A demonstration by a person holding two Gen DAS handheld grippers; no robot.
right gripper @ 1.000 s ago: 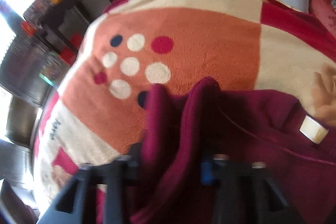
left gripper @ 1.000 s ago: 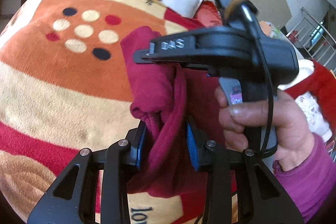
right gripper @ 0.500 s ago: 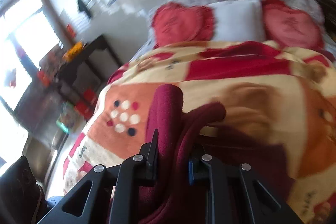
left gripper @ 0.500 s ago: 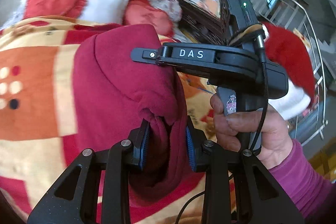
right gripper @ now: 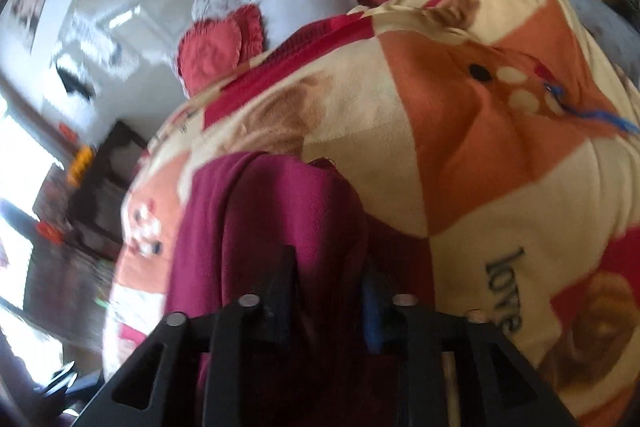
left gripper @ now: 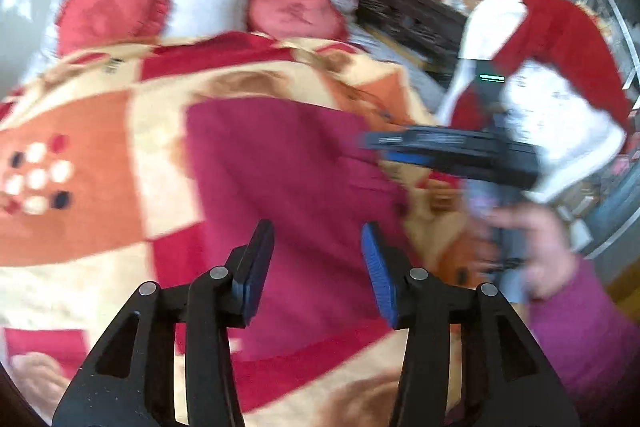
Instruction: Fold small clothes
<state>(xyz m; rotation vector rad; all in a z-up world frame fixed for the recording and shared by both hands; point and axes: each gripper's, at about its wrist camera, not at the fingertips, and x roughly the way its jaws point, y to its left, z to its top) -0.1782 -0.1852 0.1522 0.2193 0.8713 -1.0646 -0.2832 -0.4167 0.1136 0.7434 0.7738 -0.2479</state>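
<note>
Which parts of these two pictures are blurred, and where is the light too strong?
Left wrist view: motion blur smears the right gripper and the hand holding it; the dark red fleece garment is soft. Right wrist view: the window at left is overexposed; the patterned orange and cream blanket bulges from fisheye distortion.
</note>
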